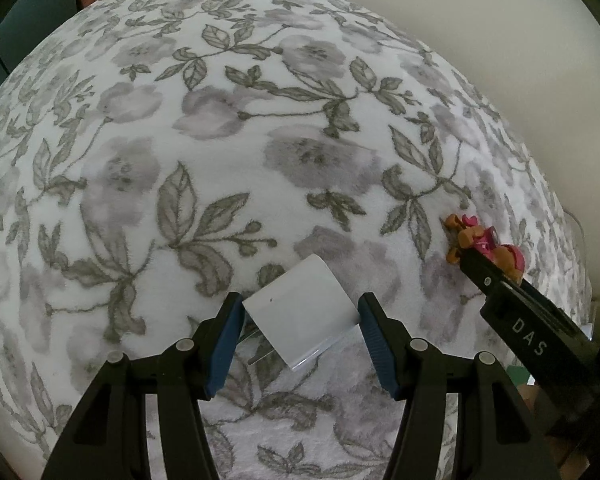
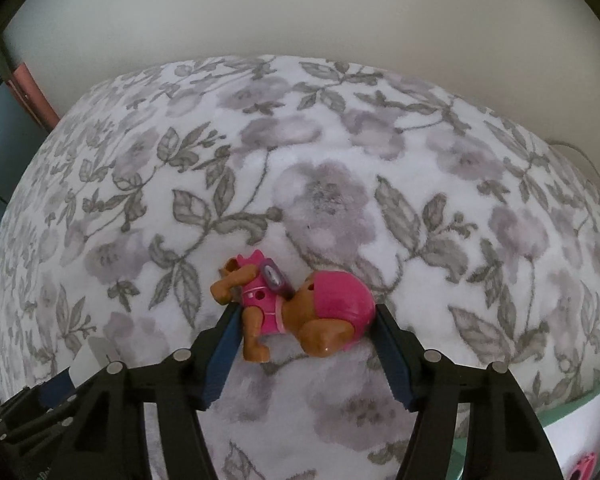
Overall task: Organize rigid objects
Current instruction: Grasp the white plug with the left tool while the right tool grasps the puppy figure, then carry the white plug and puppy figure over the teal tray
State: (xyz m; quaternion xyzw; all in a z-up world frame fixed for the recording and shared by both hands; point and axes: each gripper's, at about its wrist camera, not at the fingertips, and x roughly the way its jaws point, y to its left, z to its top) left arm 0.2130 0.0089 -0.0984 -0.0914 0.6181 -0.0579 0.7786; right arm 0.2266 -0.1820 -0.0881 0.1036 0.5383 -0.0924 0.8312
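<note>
2 grippers over a fuzzy floral blanket point(image 1: 260, 128).
Left gripper point(image 1: 302, 322) jaws hold a smooth white charger point(image 1: 300, 312), prongs half hidden; right gripper point(image 2: 304, 328) jaws touch a glossy toy dog point(image 2: 296, 312).

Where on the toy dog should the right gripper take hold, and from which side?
Probably across the toy dog lengthwise, coming from above, as the right gripper does now. The dog lies on its side on the blanket, so one blue pad meets its pink back and the other its round pink helmet. The thin brown legs stick out and look poor to pinch.
</note>
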